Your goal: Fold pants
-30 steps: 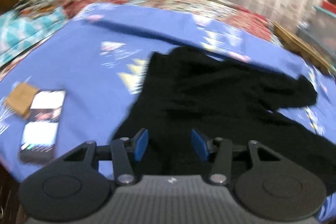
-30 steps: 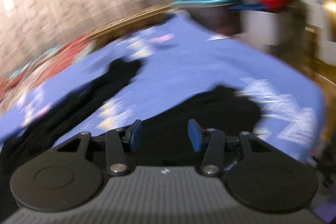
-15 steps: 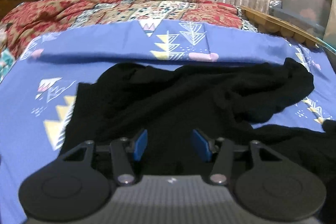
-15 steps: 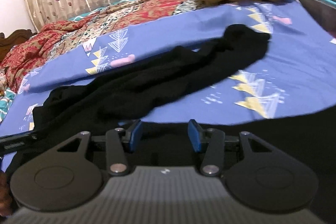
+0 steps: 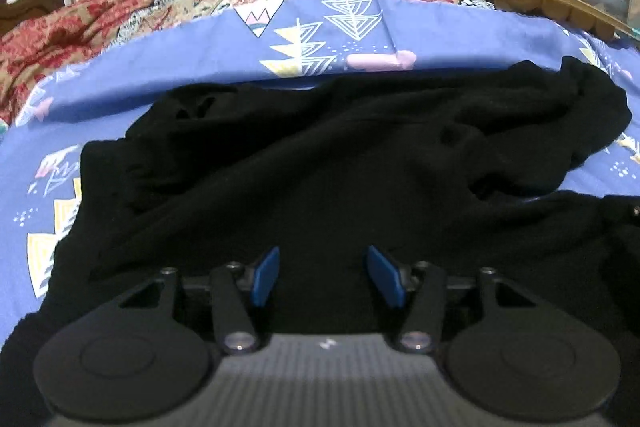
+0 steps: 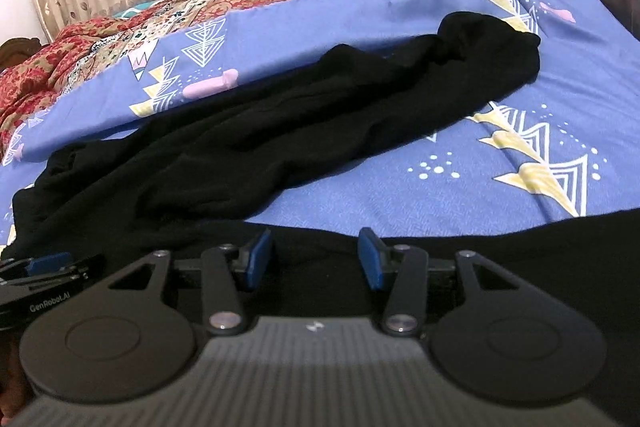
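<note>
Both my left fingers (image 5: 272, 275) and right fingers (image 6: 256, 259), spread wide and empty, have dropped low over the crumpled black fabric pants (image 6: 280, 131), ready to grasp.

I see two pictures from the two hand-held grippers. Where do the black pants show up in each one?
Left wrist view: the black pants fill the middle and lower picture, bunched, right in front of the open left gripper.
Right wrist view: one leg runs diagonally from lower left to upper right; more black cloth lies under the open right gripper.
Shared landmark: the pink shape printed on the blue bedsheet.
</note>
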Motion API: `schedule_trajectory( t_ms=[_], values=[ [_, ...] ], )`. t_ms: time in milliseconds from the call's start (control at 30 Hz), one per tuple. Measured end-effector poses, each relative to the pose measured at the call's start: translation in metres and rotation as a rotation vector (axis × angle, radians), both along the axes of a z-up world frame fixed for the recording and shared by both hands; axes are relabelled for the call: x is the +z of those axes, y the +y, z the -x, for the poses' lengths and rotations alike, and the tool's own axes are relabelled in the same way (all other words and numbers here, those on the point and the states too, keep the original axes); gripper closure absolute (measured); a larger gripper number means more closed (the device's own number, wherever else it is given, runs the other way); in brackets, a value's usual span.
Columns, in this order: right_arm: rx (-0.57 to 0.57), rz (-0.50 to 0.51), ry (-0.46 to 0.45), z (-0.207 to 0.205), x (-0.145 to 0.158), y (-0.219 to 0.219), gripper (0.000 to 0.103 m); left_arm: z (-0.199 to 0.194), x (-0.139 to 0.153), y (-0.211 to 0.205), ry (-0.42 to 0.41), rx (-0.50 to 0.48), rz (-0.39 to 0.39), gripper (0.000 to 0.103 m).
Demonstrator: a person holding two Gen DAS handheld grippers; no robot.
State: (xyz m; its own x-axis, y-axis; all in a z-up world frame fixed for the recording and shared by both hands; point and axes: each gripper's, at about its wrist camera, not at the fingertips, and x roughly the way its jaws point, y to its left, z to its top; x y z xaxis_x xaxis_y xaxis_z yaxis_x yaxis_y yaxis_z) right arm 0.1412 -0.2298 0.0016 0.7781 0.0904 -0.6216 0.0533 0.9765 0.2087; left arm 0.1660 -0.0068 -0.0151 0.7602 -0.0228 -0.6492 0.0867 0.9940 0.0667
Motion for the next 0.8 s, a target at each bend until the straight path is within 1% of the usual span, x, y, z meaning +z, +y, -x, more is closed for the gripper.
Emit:
schedule_trajectory(
  t_ms=[67, 167, 367, 567, 700, 767, 800],
  values=[
    [-0.001, 0.010, 0.001, 0.002, -0.002, 0.002, 0.052, 0.002, -0.001, -0.002, -0.005, -0.003, -0.013, 0.051],
    [-0.003, 0.020, -0.003, 0.007, -0.001, 0.001, 0.052, 0.001, 0.000, 0.001, -0.001, 0.000, -0.004, 0.050],
    [0.009, 0.024, -0.040, 0.020, 0.015, 0.008, 0.052, 0.003, 0.005, 0.001, 0.003, 0.005, 0.004, 0.050],
    [0.024, 0.000, -0.039, 0.033, 0.026, 0.016, 0.052, 0.016, 0.019, 0.007, 0.046, 0.028, 0.050, 0.050],
    [0.031, 0.017, -0.038, 0.042, 0.030, 0.025, 0.052, 0.028, 0.028, 0.015, 0.086, 0.047, 0.100, 0.050],
    [0.030, 0.017, -0.034, 0.046, 0.031, 0.030, 0.052, 0.037, 0.032, 0.021, 0.083, 0.050, 0.129, 0.050],
    [0.029, 0.019, -0.030, 0.048, 0.032, 0.032, 0.052, 0.041, 0.034, 0.023, 0.075, 0.052, 0.126, 0.050]
  ],
)
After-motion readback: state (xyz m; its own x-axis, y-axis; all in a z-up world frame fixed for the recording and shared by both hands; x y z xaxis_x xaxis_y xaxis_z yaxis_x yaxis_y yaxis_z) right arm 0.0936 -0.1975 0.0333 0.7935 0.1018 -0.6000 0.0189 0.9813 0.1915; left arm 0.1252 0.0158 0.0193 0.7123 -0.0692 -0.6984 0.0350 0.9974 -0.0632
